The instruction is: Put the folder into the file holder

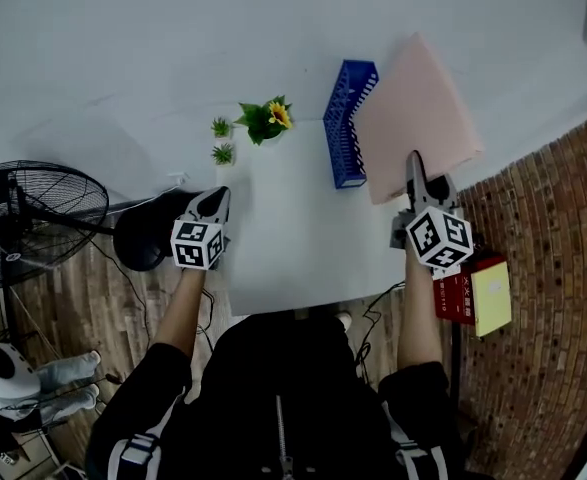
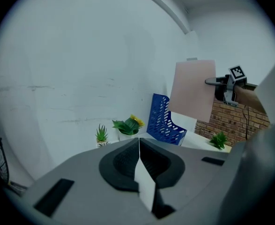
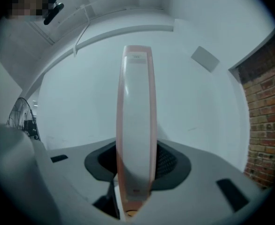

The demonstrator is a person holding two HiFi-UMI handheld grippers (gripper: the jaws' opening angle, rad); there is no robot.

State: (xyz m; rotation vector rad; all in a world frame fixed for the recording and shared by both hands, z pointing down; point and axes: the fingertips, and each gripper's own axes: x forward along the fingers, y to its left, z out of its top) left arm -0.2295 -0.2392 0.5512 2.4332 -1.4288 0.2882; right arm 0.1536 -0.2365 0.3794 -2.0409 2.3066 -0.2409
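Step in hand, as judged: carrying the folder across to the holder. The right gripper (image 1: 414, 160) is clenched on the near edge of the pink folder (image 1: 418, 118). In the right gripper view the folder stands edge-on between the pads. It hangs in the air at 1 o'clock of the white table (image 1: 293, 253), just beside the right wall of the blue file holder (image 1: 348, 123) and not yet inside it. The left gripper (image 1: 217, 196), at 9 o'clock of the table, has its jaws pressed together on nothing. To do the step well, keep the folder upright, line its lower edge up with the holder's open slot, lower it between the walls, and release only once it is seated. The idle gripper could steady the light holder against tipping. Count: one folder, one file holder, two grippers, one fan (image 1: 28, 218). Three potted plants show in the head view: one flowering plant (image 1: 266, 118) and two small ones (image 1: 221, 126) (image 1: 223, 153).
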